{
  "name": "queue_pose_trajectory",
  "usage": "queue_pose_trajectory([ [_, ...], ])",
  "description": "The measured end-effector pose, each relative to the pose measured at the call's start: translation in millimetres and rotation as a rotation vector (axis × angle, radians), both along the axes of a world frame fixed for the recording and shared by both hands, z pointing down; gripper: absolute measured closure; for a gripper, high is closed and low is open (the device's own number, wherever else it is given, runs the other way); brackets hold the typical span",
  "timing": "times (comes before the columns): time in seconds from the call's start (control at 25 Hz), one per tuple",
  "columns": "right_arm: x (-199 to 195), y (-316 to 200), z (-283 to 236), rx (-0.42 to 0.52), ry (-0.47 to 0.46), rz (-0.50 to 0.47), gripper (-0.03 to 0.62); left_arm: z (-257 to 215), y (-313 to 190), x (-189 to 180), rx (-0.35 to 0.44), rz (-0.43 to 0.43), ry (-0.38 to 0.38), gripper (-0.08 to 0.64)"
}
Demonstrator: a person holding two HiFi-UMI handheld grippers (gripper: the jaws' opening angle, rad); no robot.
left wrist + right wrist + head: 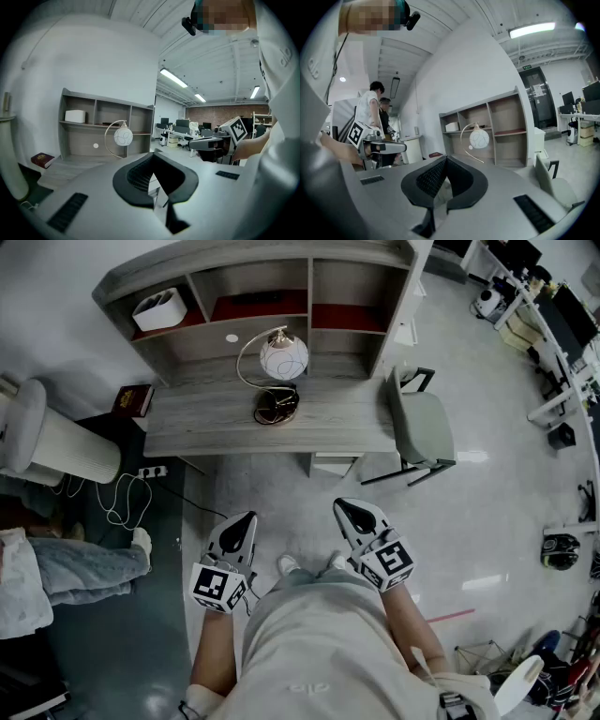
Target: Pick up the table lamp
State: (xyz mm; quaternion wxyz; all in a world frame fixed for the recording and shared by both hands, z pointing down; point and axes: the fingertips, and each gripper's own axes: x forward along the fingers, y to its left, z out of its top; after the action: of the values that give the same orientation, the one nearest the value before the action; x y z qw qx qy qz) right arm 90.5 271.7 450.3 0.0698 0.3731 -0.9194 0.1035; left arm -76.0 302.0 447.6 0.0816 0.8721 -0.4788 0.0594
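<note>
The table lamp (pixel 283 356) has a white globe shade on a curved metal arm and a round base. It stands on the grey desk (pixel 206 427), in front of the shelf unit. Both grippers are held close to the body, well short of the desk. My left gripper (pixel 242 524) is shut with nothing in it, and so is my right gripper (pixel 349 512). In the left gripper view, the lamp (pixel 123 136) shows far off above the closed left gripper (pixel 152 155). The right gripper view likewise has the lamp (pixel 479 138) beyond the closed right gripper (pixel 445 159).
A grey chair (pixel 422 427) stands at the desk's right end. A white box (pixel 157 309) sits in the upper left shelf, a dark book (pixel 134 399) at the desk's left end. A seated person's legs (pixel 75 568) and a cable (pixel 122 498) lie on the left.
</note>
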Motion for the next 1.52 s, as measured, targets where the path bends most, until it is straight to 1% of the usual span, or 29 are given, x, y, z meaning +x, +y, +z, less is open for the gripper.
queue_pose_trajectory([
  [0.28, -28.3, -7.8, -2.2, 0.009, 0.009, 0.009, 0.563, 10.0, -4.8, -31.9, -0.012, 0.011, -0.015, 0.546],
  [0.48, -41.2, -15.0, -1.6, 0.015, 0.005, 0.041, 0.563, 16.1, -14.7, -48.6, -0.005, 0.032, -0.029, 0.546],
  [0.6, -44.6, -19.9, -2.2, 0.017, -0.007, 0.061, 0.563, 20.4, -22.1, -55.6, -0.009, 0.042, -0.035, 0.546],
  [0.8, -37.1, -42.1, 1.9, -0.014, -0.022, 0.100, 0.563, 26.3, -40.8, -56.1, -0.025, 0.044, -0.041, 0.546],
  [0.96, -30.8, -77.0, 6.6, -0.019, -0.040, 0.103, 0.563, 34.9, -67.7, -47.6, -0.038, 0.044, -0.055, 0.546],
  [1.08, -29.1, -111.4, 7.8, -0.003, -0.048, 0.054, 0.561, 36.7, -97.9, -39.9, -0.036, 0.023, -0.079, 0.546],
  [1.16, -27.1, -139.6, 6.9, 0.003, -0.055, 0.016, 0.561, 35.3, -124.0, -35.6, -0.035, -0.004, -0.092, 0.546],
  [1.32, -15.4, -198.1, 8.8, -0.027, -0.090, -0.033, 0.561, 29.1, -180.3, -26.5, -0.030, -0.059, -0.113, 0.546],
  [1.52, -2.9, -258.9, 12.0, -0.047, -0.093, -0.100, 0.561, 19.0, -237.3, -18.9, -0.013, -0.143, -0.141, 0.545],
])
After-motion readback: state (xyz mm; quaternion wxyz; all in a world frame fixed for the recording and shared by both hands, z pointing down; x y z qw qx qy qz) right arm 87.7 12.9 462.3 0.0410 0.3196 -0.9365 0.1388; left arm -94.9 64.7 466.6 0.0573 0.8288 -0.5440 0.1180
